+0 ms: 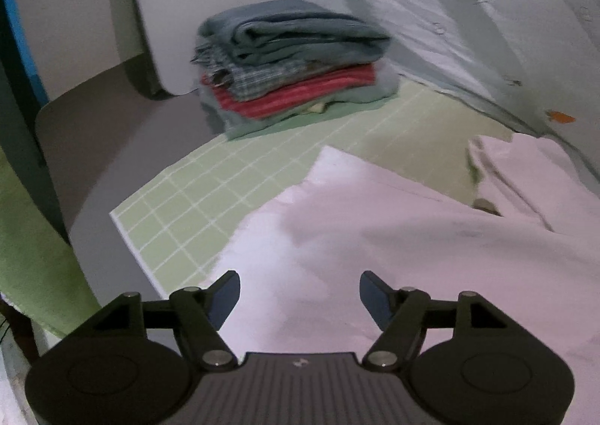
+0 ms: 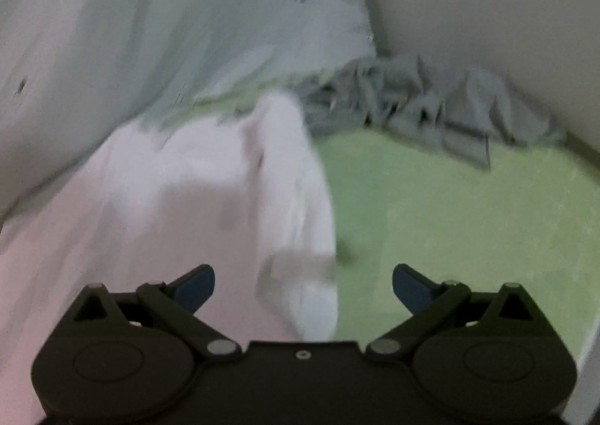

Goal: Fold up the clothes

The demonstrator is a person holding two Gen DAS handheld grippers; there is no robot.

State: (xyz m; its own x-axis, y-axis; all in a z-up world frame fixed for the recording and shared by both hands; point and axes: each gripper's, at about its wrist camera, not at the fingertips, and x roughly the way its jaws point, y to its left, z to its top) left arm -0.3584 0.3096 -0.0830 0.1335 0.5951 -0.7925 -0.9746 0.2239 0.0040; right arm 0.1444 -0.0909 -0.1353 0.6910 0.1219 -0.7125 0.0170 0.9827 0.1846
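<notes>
A pale pink garment [image 1: 393, 237] lies spread over a green checked sheet [image 1: 210, 192]. My left gripper [image 1: 300, 294] hovers over its near part, jaws open, nothing between the pads. In the right wrist view the same pink garment [image 2: 168, 200] fills the left half, with a folded white edge [image 2: 300, 207] running down the middle. My right gripper [image 2: 303, 286] stands open above that edge, and its pads do not press on the cloth. The picture there is blurred.
A stack of folded clothes [image 1: 292, 61], blue-grey on top, red and plaid below, sits at the far side of the sheet. A crumpled grey garment [image 2: 420, 106] lies at the back right. A pale quilt with carrot prints [image 1: 468, 12] rises behind.
</notes>
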